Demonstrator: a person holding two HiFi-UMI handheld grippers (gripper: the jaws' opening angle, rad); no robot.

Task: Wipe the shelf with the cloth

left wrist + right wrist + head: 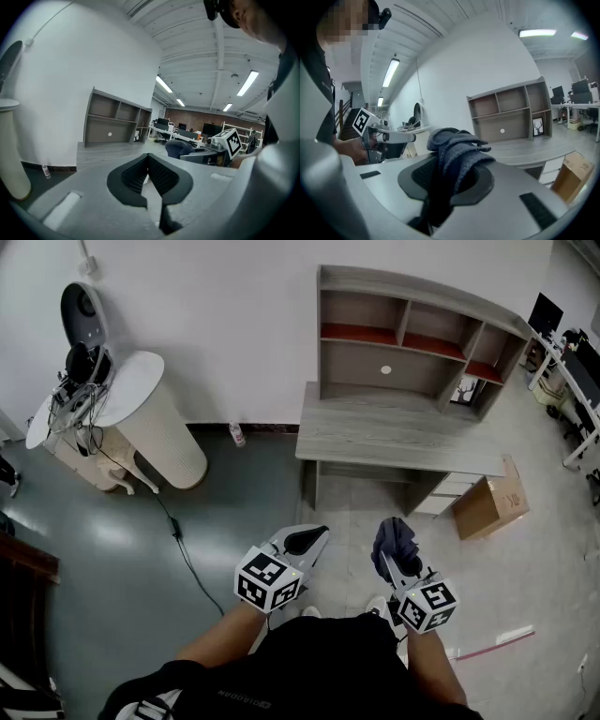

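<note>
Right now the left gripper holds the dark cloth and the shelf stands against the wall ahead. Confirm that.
Not the left: the right gripper holds the dark cloth, as the right gripper view shows. The left gripper is shut on nothing. The shelf does stand against the wall ahead.

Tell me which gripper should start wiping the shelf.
Right. The right gripper is shut on the dark blue cloth, and the shelf stands ahead of it. The left gripper is shut with nothing between its jaws, so it has nothing to wipe with.
</note>
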